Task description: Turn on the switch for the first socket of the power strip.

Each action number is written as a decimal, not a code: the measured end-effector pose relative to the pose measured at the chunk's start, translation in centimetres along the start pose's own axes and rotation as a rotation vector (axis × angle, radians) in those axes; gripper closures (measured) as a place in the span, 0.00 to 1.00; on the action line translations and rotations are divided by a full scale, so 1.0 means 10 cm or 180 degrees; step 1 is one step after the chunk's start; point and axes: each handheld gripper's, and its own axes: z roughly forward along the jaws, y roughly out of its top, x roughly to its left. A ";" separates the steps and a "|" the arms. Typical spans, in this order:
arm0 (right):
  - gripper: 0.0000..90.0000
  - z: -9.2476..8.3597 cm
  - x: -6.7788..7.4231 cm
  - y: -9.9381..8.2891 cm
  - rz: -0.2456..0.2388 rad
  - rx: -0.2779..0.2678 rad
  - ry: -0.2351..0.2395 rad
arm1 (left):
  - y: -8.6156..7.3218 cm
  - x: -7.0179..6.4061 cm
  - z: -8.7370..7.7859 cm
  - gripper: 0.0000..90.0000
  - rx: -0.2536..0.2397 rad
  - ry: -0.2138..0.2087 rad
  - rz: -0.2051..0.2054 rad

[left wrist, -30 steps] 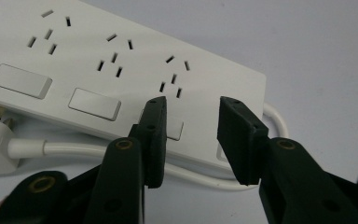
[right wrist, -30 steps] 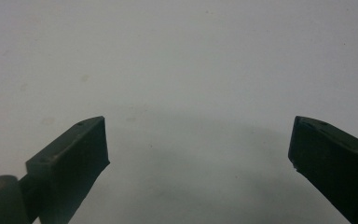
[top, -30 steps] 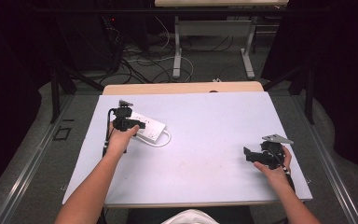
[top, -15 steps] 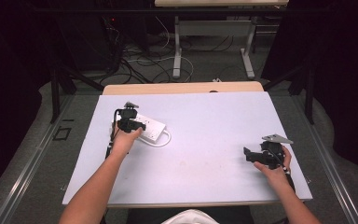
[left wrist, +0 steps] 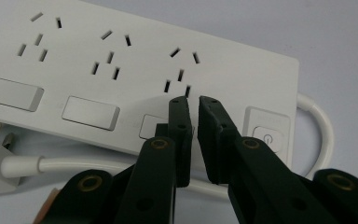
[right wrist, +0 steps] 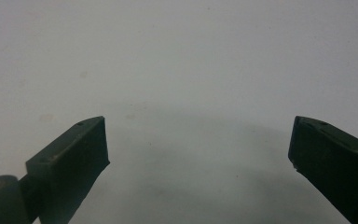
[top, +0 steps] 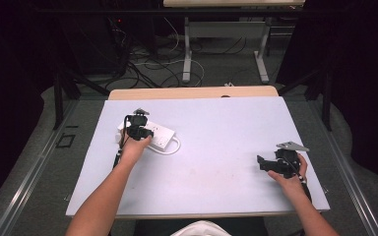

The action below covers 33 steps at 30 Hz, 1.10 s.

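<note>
Left gripper point(left wrist: 192, 103) had edged forward, jaws nearly together over a switch on the power strip point(top: 150, 133) at the surface's point(top: 226, 162) 10 o'clock, likely pressing; right gripper point(top: 263, 162) idled, jaws apart.

Dark room, grey floor point(top: 39, 167) — tangled cables point(top: 147, 64)

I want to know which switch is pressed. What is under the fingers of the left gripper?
The left gripper, nearly shut, covers the third rocker switch on the white power strip. Its middle is hidden; whether the fingers touch it is unclear. Two switches beside it are uncovered.
</note>
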 end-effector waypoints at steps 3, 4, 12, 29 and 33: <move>0.04 0.00 0.00 0.00 0.0007 0.0002 0.0008 | 0.00 0.00 0.00 0.93 -0.0006 0.0026 -0.0006; 0.04 0.00 0.00 0.00 0.0008 0.0002 0.0010 | 0.00 0.00 0.00 0.94 0.0004 0.0030 -0.0002; 0.05 0.01 0.00 0.00 0.0012 0.0003 0.0014 | -0.01 0.00 0.02 0.95 -0.0001 0.0049 0.0015; 0.04 0.01 0.01 0.00 0.0013 0.0013 0.0035 | -0.03 -0.03 0.02 0.95 -0.0028 0.0108 0.0102; 0.04 0.01 0.01 0.00 0.0015 0.0015 0.0039 | -0.02 -0.02 0.02 0.95 -0.0018 0.0099 0.0099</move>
